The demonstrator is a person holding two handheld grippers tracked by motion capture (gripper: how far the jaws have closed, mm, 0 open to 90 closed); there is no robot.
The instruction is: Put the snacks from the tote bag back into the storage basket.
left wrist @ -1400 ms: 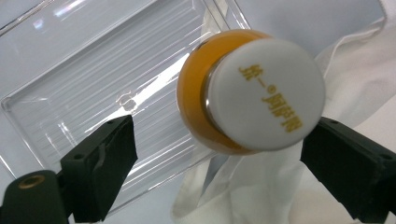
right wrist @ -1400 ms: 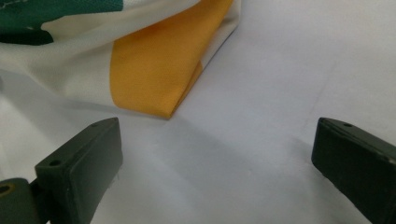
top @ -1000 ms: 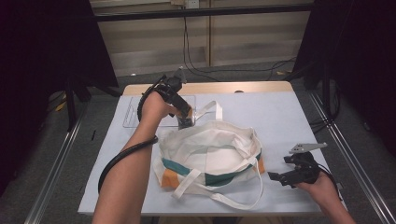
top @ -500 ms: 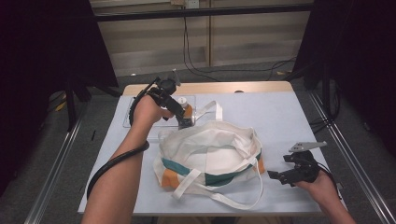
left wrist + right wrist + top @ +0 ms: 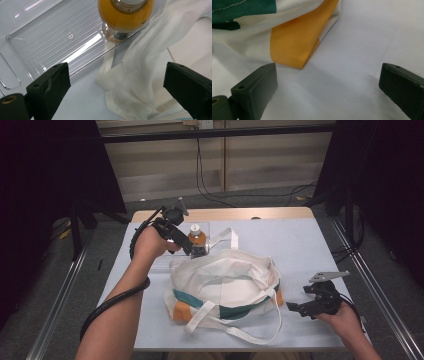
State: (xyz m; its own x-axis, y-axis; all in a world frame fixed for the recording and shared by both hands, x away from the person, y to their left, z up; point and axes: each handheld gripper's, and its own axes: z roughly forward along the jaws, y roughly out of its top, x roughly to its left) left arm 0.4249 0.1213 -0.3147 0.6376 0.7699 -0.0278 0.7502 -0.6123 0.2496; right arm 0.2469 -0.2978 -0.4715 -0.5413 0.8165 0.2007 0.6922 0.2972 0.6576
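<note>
A white cloth tote bag (image 5: 225, 280) with green and orange bands lies in the middle of the table, its straps spread out. Behind it a small bottle of orange liquid (image 5: 196, 236) stands at the right end of a clear plastic tray (image 5: 60, 42). My left gripper (image 5: 192, 251) hovers open just in front of the bottle (image 5: 125, 15), above the bag's white strap (image 5: 122, 75), with nothing between its jaws. My right gripper (image 5: 294, 309) rests open near the table's front right, pointing at the bag's orange corner (image 5: 294, 42).
The table top (image 5: 310, 250) is pale grey with a wooden strip along its far edge. Cables (image 5: 210, 185) hang down behind the table. Metal rails (image 5: 372, 275) run along both sides.
My left gripper has moved away from me and slightly right, from above the bag's rim to just in front of the bottle. The right gripper has stayed put.
</note>
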